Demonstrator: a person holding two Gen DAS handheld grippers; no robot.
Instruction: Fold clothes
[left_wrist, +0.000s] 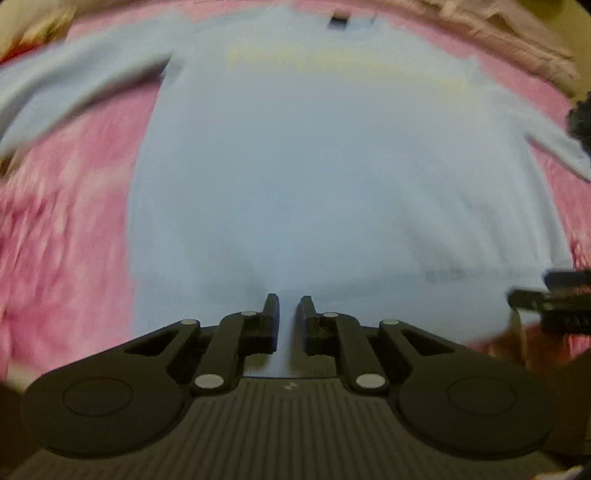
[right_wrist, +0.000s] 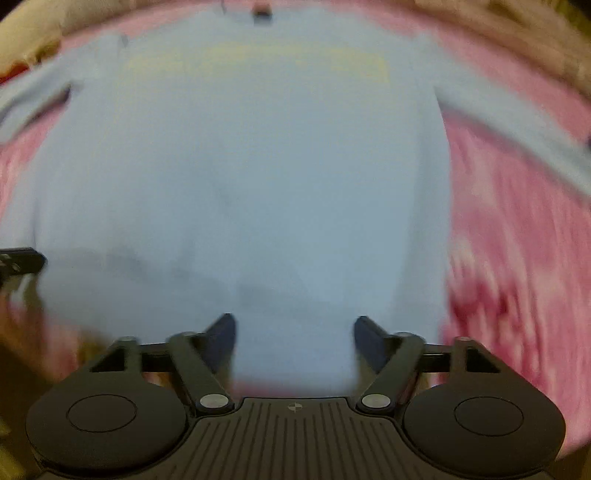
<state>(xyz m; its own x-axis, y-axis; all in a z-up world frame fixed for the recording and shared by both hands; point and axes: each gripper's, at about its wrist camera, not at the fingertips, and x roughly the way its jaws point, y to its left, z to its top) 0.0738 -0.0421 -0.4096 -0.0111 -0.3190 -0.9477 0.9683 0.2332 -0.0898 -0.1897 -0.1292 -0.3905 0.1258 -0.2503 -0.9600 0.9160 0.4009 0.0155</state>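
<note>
A light blue long-sleeved top (left_wrist: 314, 166) lies flat on a pink bedspread (left_wrist: 66, 229), collar far, both sleeves spread sideways. It also fills the right wrist view (right_wrist: 240, 166). My left gripper (left_wrist: 289, 306) is over the hem with its jaws nearly together and a narrow strip of blue fabric showing between them; a grip cannot be told. My right gripper (right_wrist: 293, 325) is open over the hem, blue fabric between the wide-apart fingers. Each gripper shows at the edge of the other's view, the right one (left_wrist: 550, 299) and the left one (right_wrist: 18, 262). Both views are blurred.
The pink bedspread (right_wrist: 517, 240) shows on both sides of the top. Beige-pink crumpled bedding (left_wrist: 517, 33) lies along the far edge. A dark label (left_wrist: 339, 20) sits at the collar.
</note>
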